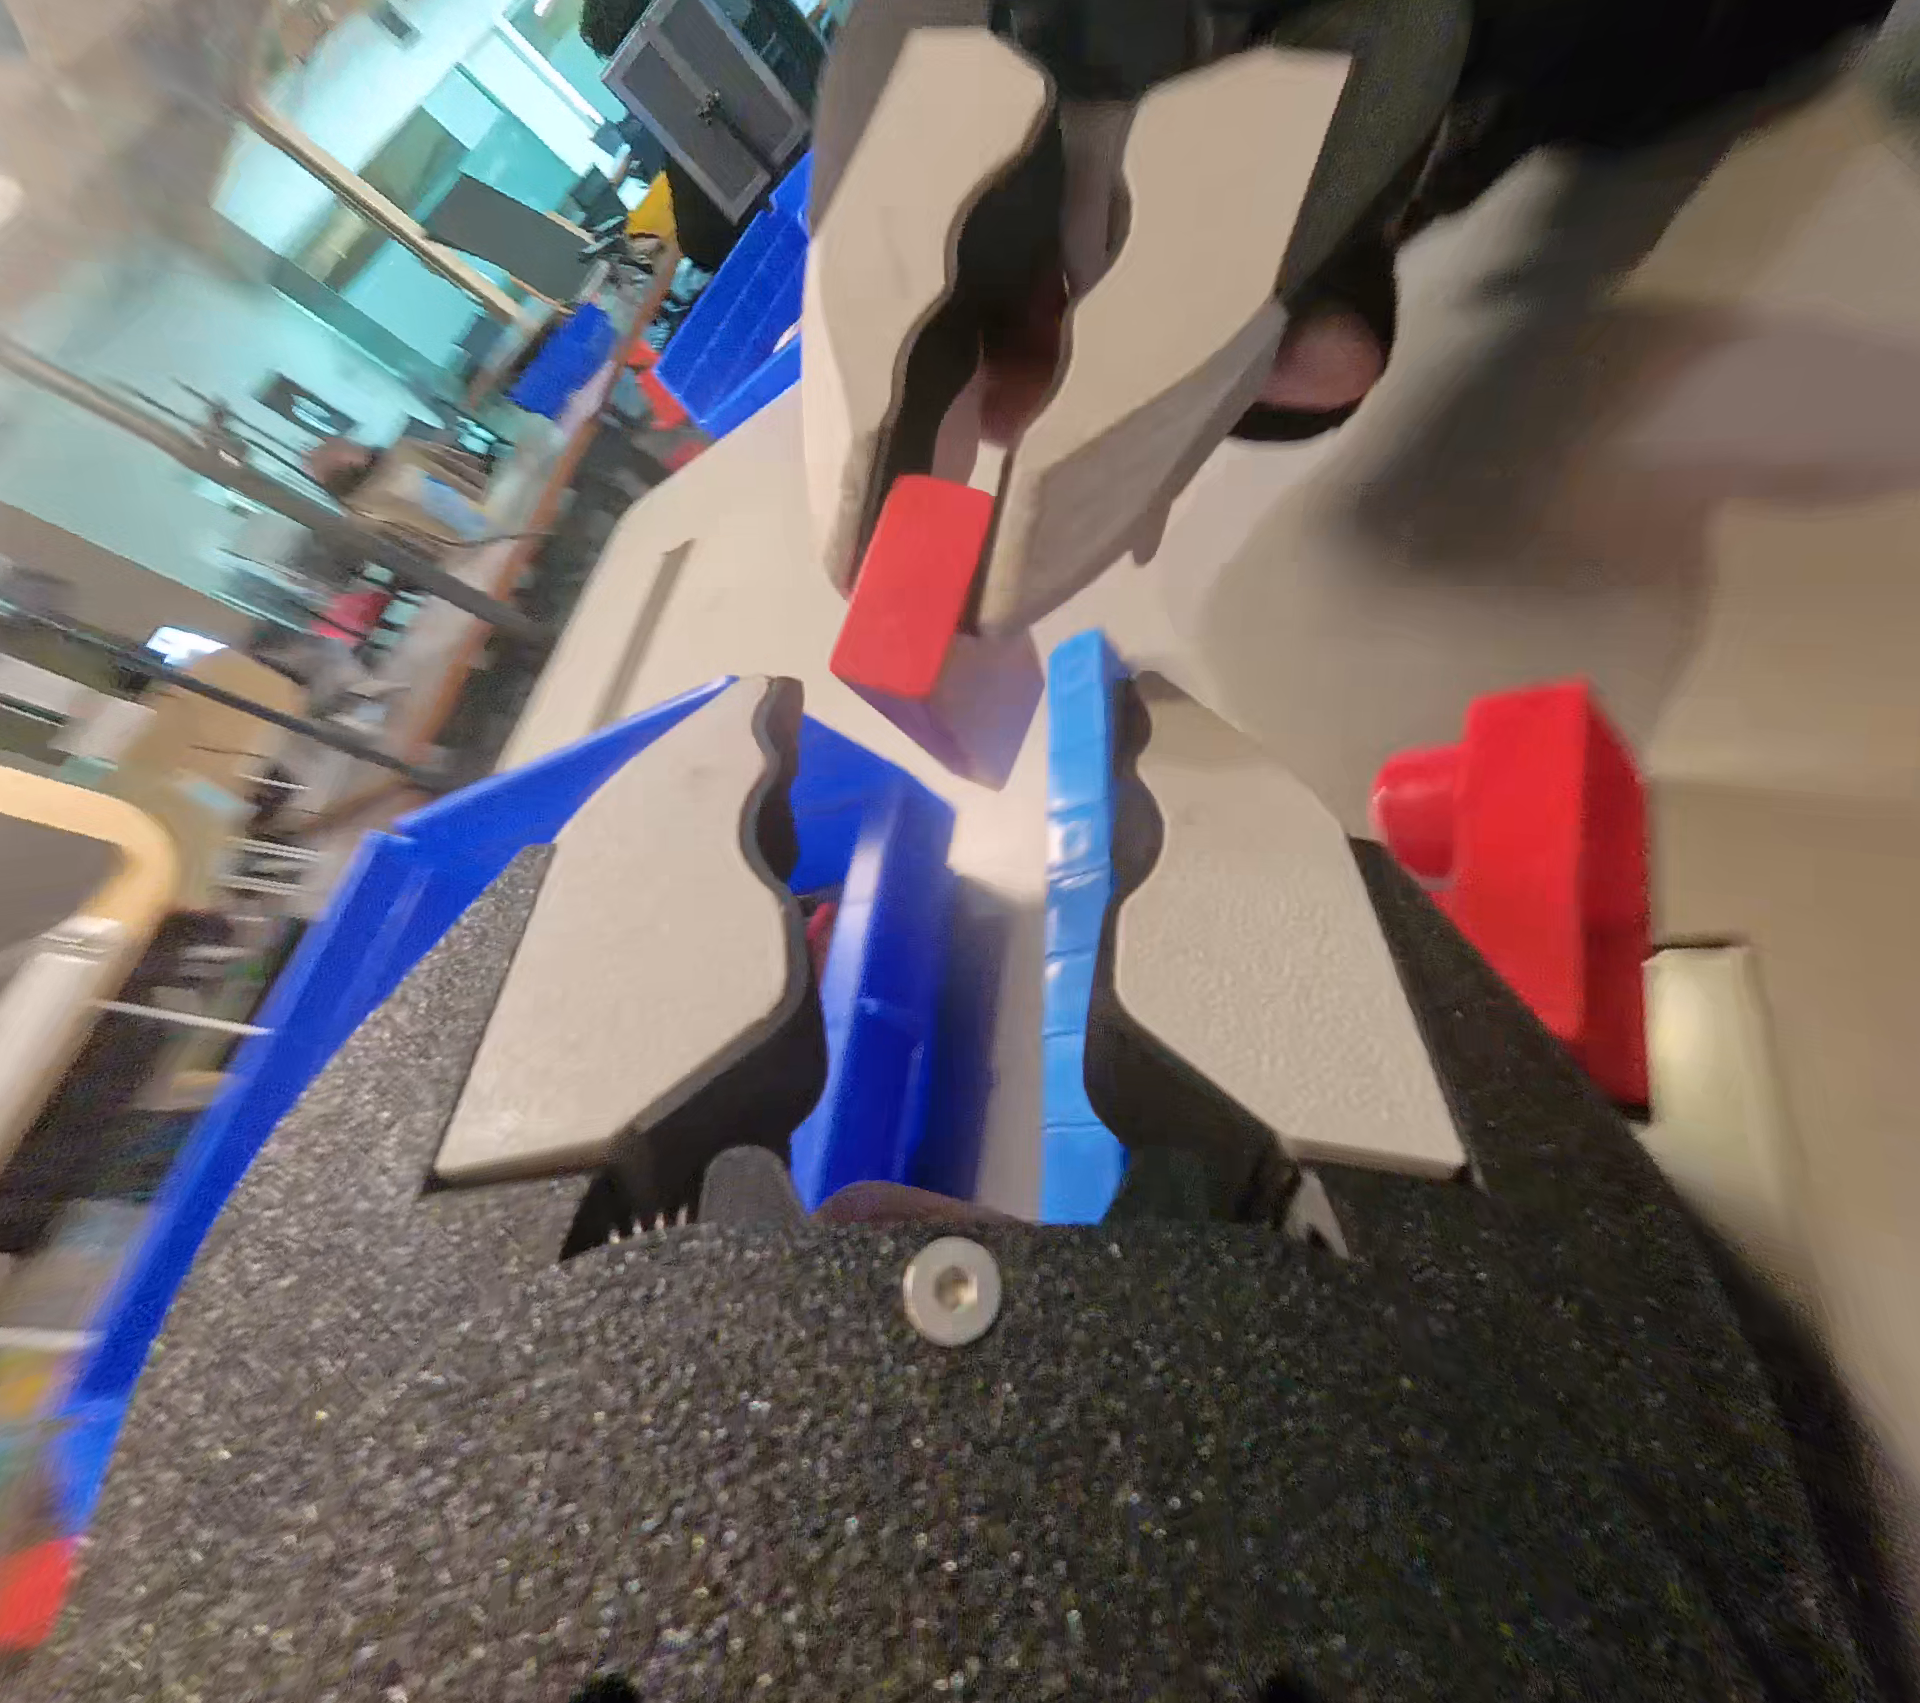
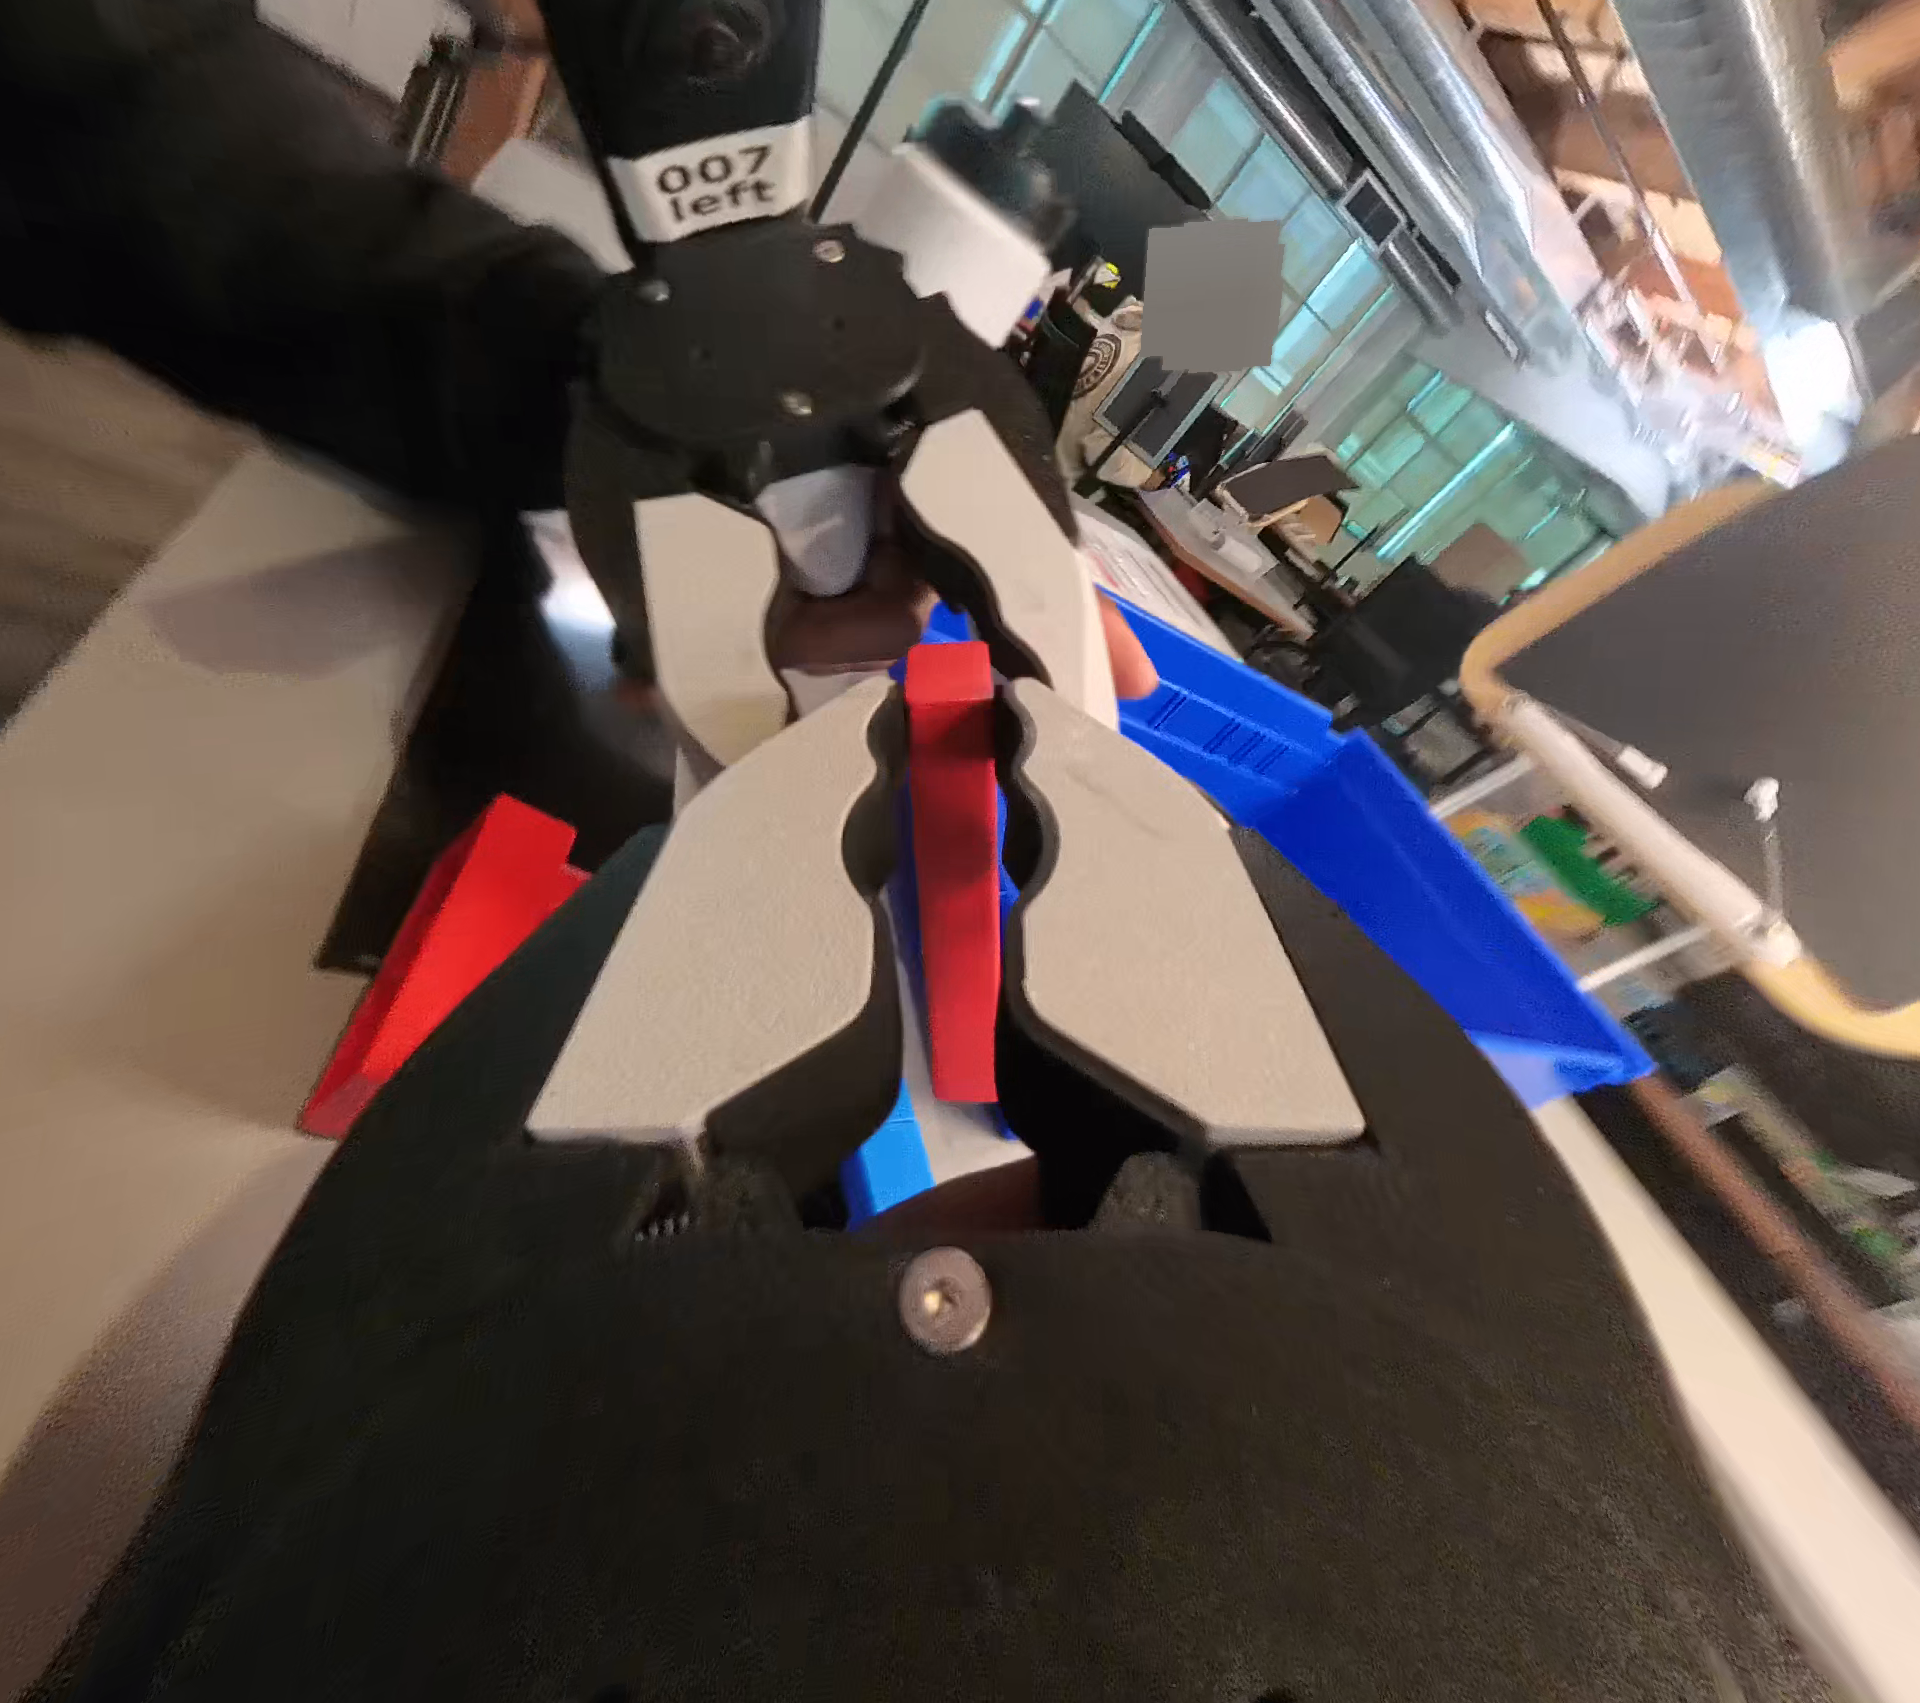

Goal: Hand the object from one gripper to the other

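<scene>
- Here the right hand-held gripper (image 2: 951, 822) is clamped on a flat red block (image 2: 951, 874), which stands on edge between its 2 grey fingers (image 2: 748, 915) and pokes out past their tips.
- In the left wrist view the same red block (image 1: 914, 588) shows at the far end of the right hand-held gripper (image 1: 935, 552), tilted, with 1 end jutting toward the camera.
- The left hand-held gripper (image 1: 961, 739) has its jaws parted to a moderate gap and grips nothing; the red block hangs just beyond and above its fingertips, apart from them.
- From the right wrist view, the left hand-held gripper (image 2: 883, 645) faces the camera head-on, its grey fingers (image 2: 997, 531) spread, with the block's far end just in front of them. Whether the block touches them there cannot be told.
- A blue bin (image 1: 312, 978) sits on the white bench (image 1: 1299, 614) below the 2 tools, and its rim also shows between the left fingers.
- The blue bin (image 2: 1351, 822) runs along the bench (image 2: 156, 822) edge in the right wrist view.
- A second, bigger red piece (image 1: 1538, 874) lies on the bench to the right of the left fingers; the red piece (image 2: 447, 947) sits left of the right tool in the other view.
- A dark sleeve (image 2: 260, 251) leads to the left tool.
</scene>
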The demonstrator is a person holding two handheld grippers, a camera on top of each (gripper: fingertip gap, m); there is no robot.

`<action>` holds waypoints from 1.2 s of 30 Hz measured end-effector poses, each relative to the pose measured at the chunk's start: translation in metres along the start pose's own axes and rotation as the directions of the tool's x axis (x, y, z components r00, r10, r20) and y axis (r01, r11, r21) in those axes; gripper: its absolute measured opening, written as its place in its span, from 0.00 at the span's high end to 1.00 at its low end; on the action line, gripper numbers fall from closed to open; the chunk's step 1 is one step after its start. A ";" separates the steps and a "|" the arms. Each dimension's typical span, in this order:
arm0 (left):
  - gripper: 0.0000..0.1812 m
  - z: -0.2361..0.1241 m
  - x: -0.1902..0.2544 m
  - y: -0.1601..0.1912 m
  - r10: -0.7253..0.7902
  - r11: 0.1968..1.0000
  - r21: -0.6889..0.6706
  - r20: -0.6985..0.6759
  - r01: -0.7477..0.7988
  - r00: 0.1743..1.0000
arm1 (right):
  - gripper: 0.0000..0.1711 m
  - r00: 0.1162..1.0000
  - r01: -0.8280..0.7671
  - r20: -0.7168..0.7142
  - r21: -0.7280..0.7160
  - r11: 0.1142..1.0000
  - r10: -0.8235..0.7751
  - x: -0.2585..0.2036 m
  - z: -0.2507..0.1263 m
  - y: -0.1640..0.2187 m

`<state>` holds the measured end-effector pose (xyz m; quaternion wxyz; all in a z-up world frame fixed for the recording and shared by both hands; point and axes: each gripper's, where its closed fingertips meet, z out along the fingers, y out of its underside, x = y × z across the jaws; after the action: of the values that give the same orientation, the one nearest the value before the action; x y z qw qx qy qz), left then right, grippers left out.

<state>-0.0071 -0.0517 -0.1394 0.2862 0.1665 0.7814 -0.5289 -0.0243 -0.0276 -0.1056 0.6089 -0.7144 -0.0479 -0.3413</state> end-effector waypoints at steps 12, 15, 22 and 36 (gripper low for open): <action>0.72 -0.008 0.015 -0.036 -0.602 0.773 0.089 -0.210 0.629 0.770 | 0.91 0.751 -0.658 0.182 0.294 0.694 0.635 0.023 -0.020 -0.052; 0.87 -0.019 0.026 -0.048 -0.612 0.746 0.151 -0.232 0.649 0.757 | 0.91 0.749 -0.657 0.186 0.329 0.678 0.636 0.014 -0.023 -0.061; 0.90 -0.045 0.016 -0.014 -0.297 0.952 -0.027 0.172 0.306 0.939 | 0.83 0.810 -0.576 -0.034 0.147 0.804 0.586 -0.001 -0.030 -0.043; 0.90 -0.049 -0.005 0.011 0.583 0.797 -0.454 0.408 -0.398 0.703 | 0.64 0.860 -0.508 -0.164 -0.194 0.839 0.483 -0.031 -0.005 -0.001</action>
<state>-0.0104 -0.0016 -0.1309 0.6454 0.1688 0.6743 -0.3165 -0.0505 -0.0209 -0.1216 0.5910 -0.7485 0.2117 -0.2136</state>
